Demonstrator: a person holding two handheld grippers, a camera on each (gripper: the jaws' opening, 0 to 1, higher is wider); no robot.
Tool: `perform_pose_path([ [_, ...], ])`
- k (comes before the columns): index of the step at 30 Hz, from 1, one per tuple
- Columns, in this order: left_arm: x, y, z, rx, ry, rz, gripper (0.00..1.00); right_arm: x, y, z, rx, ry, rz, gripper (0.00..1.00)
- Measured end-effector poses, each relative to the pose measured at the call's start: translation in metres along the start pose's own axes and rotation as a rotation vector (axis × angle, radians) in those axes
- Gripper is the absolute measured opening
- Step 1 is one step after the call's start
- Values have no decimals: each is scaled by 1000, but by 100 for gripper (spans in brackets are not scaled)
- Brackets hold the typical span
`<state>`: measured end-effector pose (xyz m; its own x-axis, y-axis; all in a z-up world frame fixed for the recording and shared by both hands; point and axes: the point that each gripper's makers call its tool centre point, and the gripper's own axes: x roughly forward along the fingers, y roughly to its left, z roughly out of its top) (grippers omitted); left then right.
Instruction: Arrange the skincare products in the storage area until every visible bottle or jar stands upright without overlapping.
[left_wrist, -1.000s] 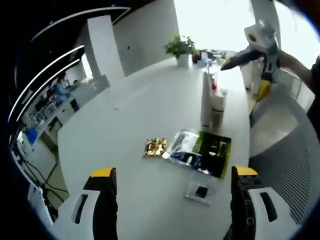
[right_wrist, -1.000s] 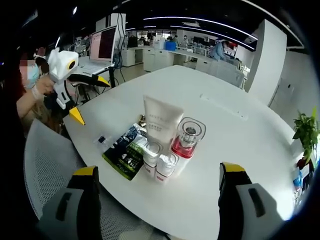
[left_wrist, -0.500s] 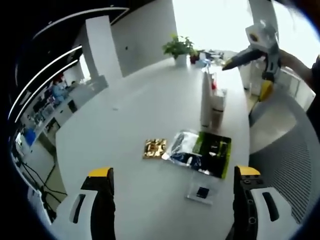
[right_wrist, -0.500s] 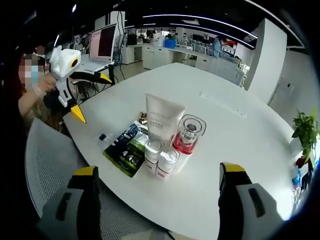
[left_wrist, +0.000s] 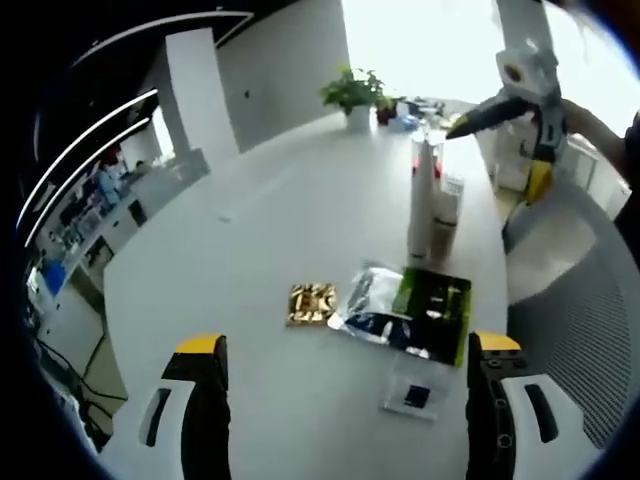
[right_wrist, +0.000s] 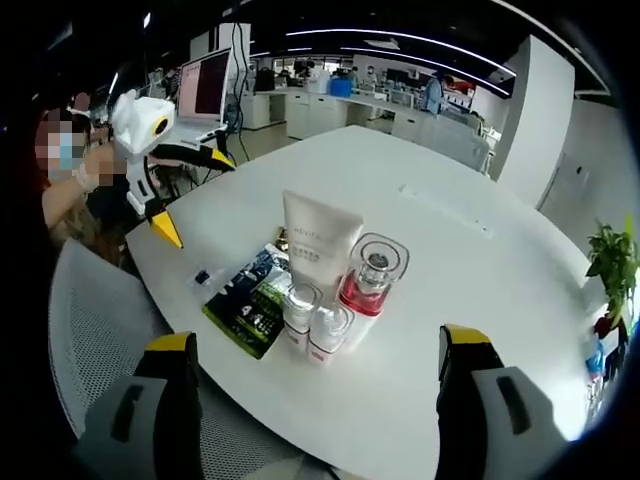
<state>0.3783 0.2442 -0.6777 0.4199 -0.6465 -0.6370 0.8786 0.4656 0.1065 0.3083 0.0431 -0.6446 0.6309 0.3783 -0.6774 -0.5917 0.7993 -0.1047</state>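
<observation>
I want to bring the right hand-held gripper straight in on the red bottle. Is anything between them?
Nothing visible stands between. The right hand-held gripper is open above bare table, with the red bottle ahead; two small white bottles stand close beside it, toward the left jaw's side.

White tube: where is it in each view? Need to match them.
Left gripper view: white tube stands upper right of centre, edge-on, beyond the green packet.
Right gripper view: centre, broad face showing, behind two small bottles.
Shared landmark: the green packet beside it.
</observation>
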Motion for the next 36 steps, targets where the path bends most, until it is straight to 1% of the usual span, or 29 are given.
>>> perform_pose_path([
  [3, 7, 3, 0, 0, 15, -10, 97, -3, -1, 0, 2, -4, 4, 100],
  [9, 20, 7, 0, 0, 33, -25, 97, -5, -3, 3, 26, -37, 9, 100],
  [14, 29, 10, 1, -13, 34, -40, 97, -4, -6, 0, 45, -37, 2, 100],
  [18, 39, 14, -2, -18, 56, -50, 97, -4, -7, -1, 58, -38, 4, 100],
  [21, 47, 15, -1, -18, 60, -60, 97, -4, -8, -1, 62, -38, 2, 100],
  [23, 51, 15, 0, -12, 63, -67, 97, -5, -9, -2, 62, -35, 3, 94],
  [24, 53, 16, 1, -10, 66, -71, 97, -5, -9, -1, 63, -42, 1, 92],
  [26, 56, 16, 2, -9, 69, -75, 97, -5, -10, -1, 74, -43, 4, 94],
  [33, 69, 20, 5, -21, 84, -80, 97, -4, -12, -3, 78, -44, 1, 91],
  [36, 74, 22, 3, -30, 102, -85, 93, -3, -12, -5, 82, -42, 6, 91],
])
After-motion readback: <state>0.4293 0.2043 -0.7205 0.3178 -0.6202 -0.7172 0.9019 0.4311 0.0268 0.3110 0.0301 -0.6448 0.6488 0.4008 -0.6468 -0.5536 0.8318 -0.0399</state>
